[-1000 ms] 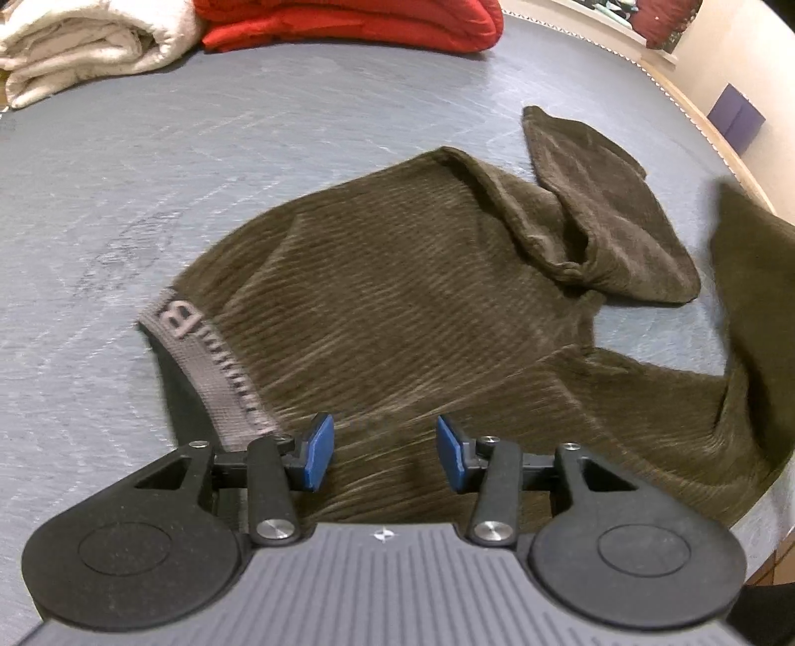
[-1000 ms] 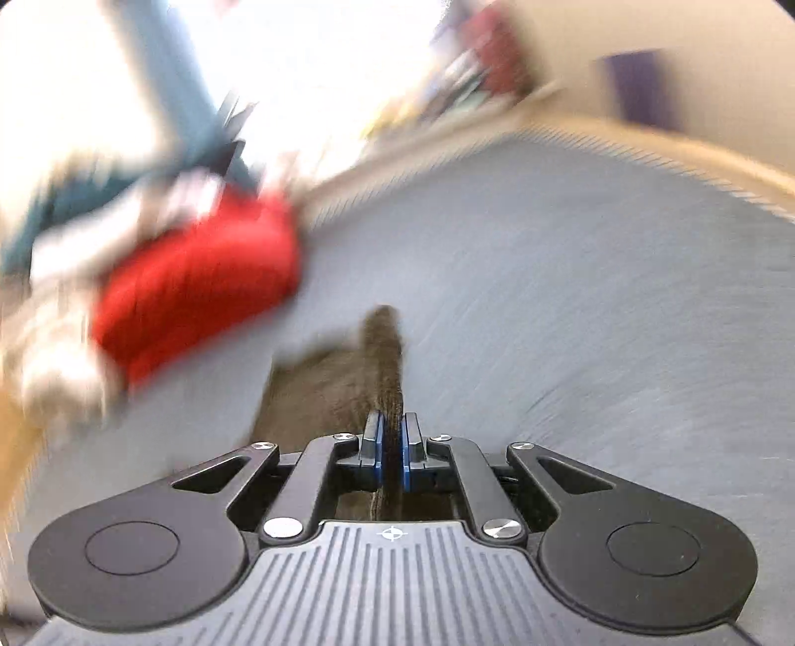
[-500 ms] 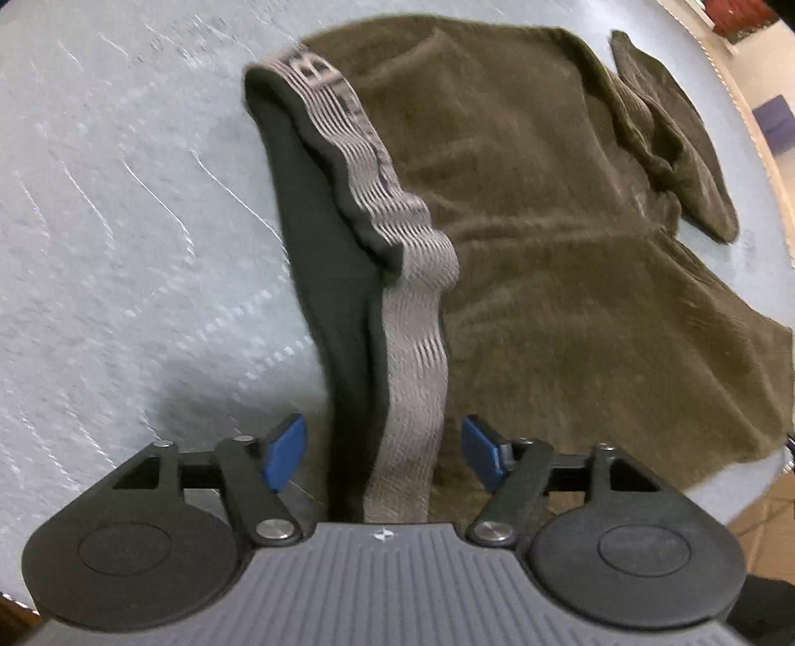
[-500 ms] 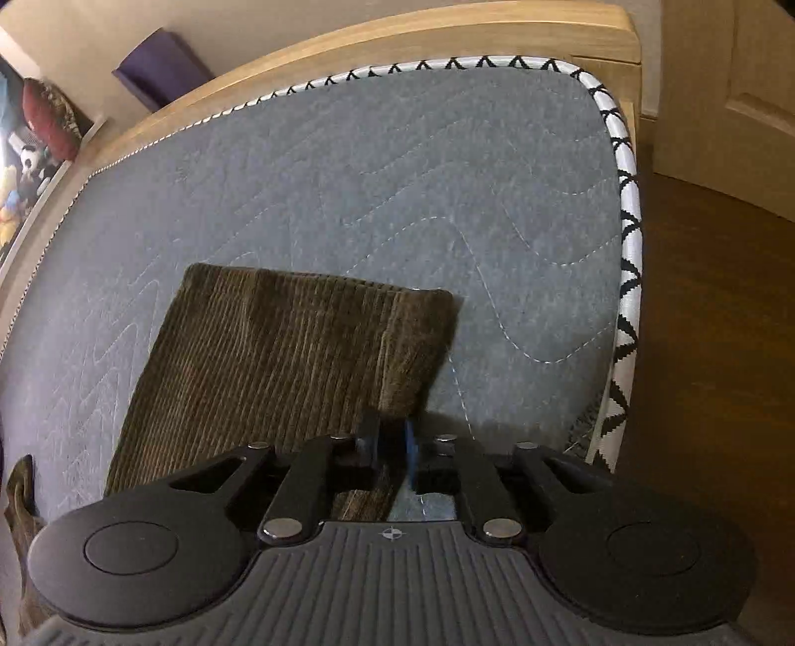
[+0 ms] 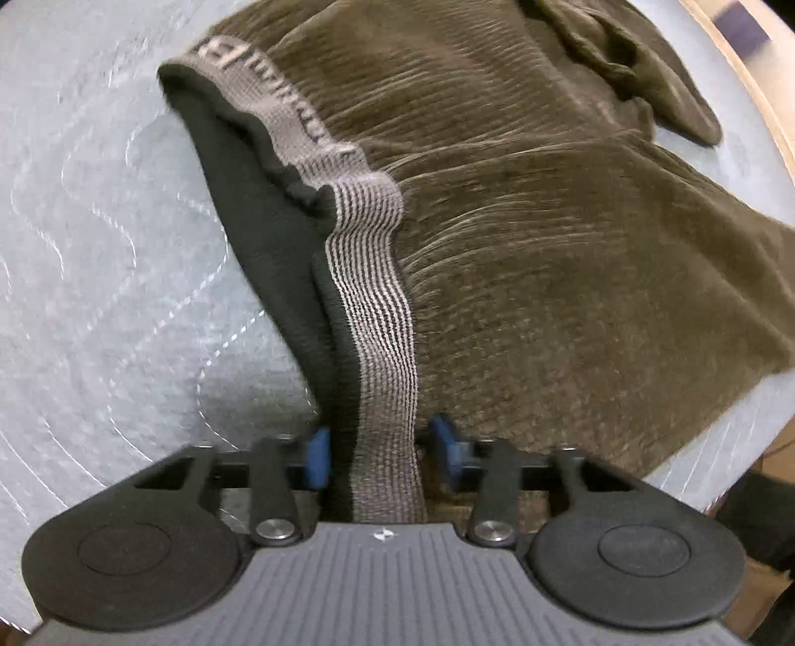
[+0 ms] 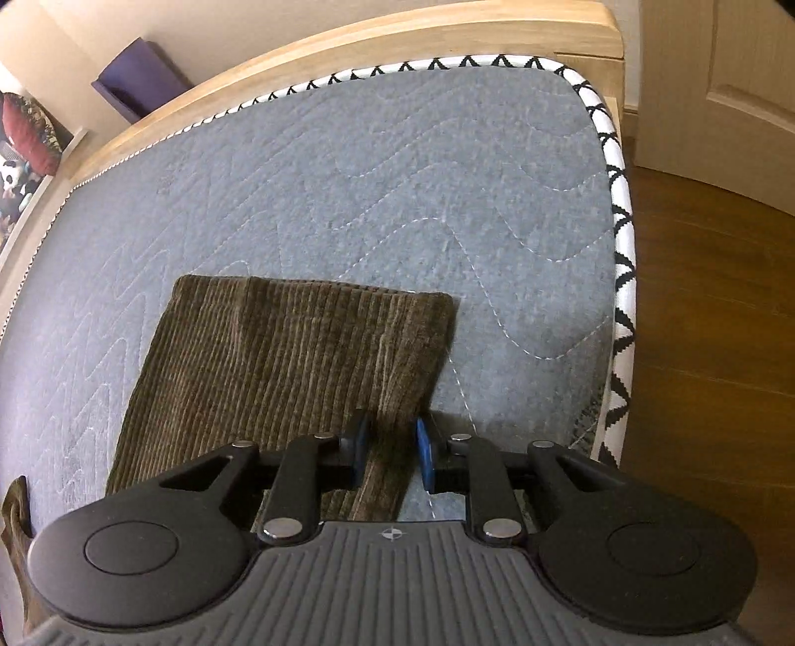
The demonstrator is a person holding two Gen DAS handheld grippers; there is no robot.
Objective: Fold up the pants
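Brown corduroy pants [image 5: 521, 223] lie on a grey quilted mattress [image 5: 99, 298]. Their grey elastic waistband [image 5: 382, 323] runs down between the blue pads of my left gripper [image 5: 380, 449], whose jaws stand a waistband's width apart, closing around it. In the right wrist view one pant leg [image 6: 278, 367] lies flat with its hem toward the mattress corner. My right gripper [image 6: 390, 454] is open, its pads on either side of the leg's right edge, no longer clamping it.
The mattress [image 6: 397, 174] has a black-and-white zigzag border [image 6: 618, 238] and a wooden frame [image 6: 348, 44]. Wooden floor [image 6: 710, 348] and a door lie to the right. A purple box [image 6: 139, 84] stands by the wall.
My left gripper moved to the waistband and narrowed around it. My right gripper laid the leg flat near the mattress corner and opened, letting it go.
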